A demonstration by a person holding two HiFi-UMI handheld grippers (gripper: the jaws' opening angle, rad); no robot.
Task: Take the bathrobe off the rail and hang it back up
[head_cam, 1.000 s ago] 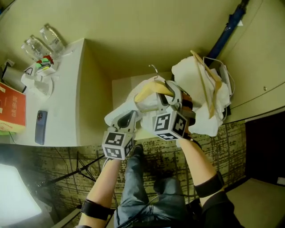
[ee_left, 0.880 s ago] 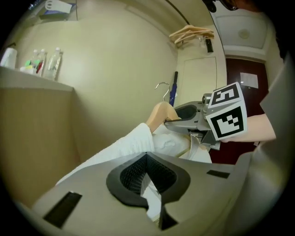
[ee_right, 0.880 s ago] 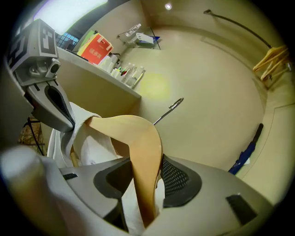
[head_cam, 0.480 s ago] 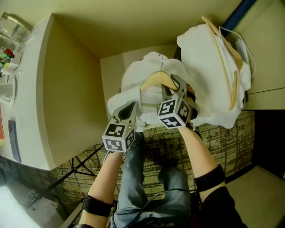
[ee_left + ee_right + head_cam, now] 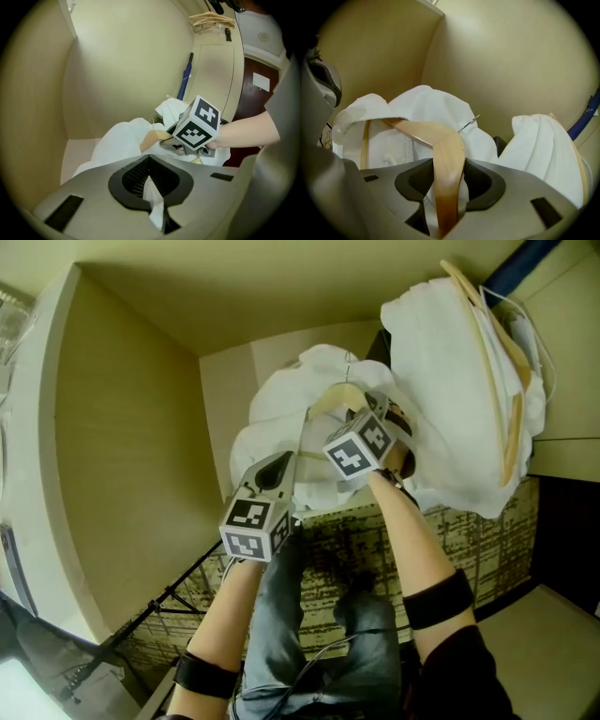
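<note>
The white bathrobe hangs on a wooden hanger in front of the beige wall. My right gripper is shut on one arm of the hanger, which runs up between its jaws; the metal hook points away. The robe drapes behind it. My left gripper sits lower left and is shut on a fold of the robe's cloth. From the left gripper view the right gripper's marker cube is just ahead, over the robe.
A second white robe on its own wooden hanger bulks at the right, close to my right gripper. A blue umbrella leans in the corner. Empty hangers hang high up. A beige side panel stands left.
Both grippers have carried the robe and hanger farther up and toward the wall. The head view has swung right, so the counter with bottles has slid off the left edge.
</note>
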